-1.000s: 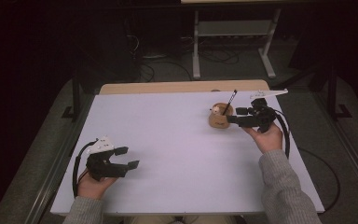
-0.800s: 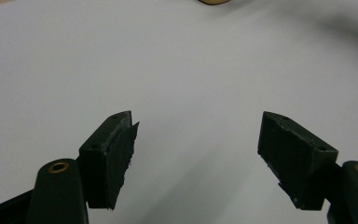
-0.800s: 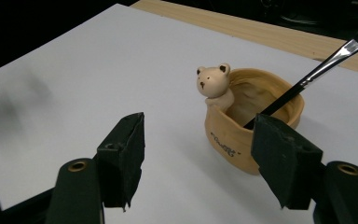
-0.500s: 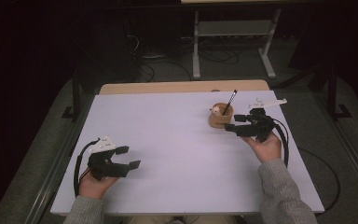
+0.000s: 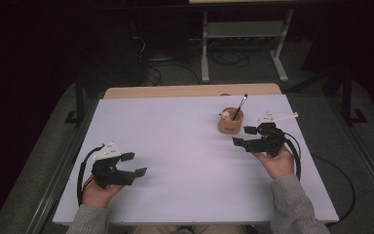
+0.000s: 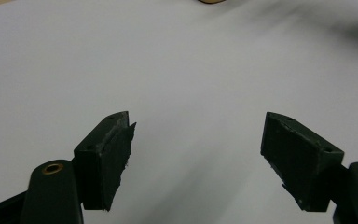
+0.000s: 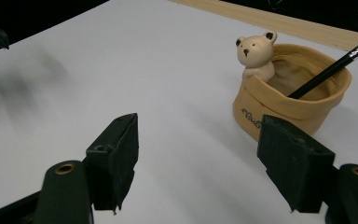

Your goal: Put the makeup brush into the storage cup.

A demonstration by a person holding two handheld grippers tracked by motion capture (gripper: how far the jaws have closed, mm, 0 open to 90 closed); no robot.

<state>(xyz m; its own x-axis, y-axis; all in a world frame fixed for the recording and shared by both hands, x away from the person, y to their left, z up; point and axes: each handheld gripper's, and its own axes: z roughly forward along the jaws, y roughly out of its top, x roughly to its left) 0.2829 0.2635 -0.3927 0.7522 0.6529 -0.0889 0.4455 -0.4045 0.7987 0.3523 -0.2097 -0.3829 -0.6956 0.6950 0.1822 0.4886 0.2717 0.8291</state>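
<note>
A tan pot [image 5: 230, 122] with a small bear figure [image 7: 255, 53] on its rim stands at the far right of the white tabletop [image 5: 185, 146]. A black paintbrush [image 5: 240, 106] leans inside it. My right gripper [image 5: 243, 136] hovers just right of and nearer than the pot, pointing left. Its jaws have just been opening and nothing lies between them. In the right gripper view the pot [image 7: 289, 100] and the brush [image 7: 328, 70] stand beyond the right jaw of my right gripper [image 7: 198, 123]. My left gripper [image 5: 134, 164] rests open at the near left, over bare table [image 6: 191, 70].
A wooden strip [image 5: 190, 90] runs along the table's far edge. Behind it, on the dark floor, are cables [image 5: 156, 73] and a metal stand [image 5: 243, 34]. The table's side edges lie close to both hands.
My right hand has drawn back from beside the pot toward the near edge, and its jaws stand wider. The left hand has stayed put.
</note>
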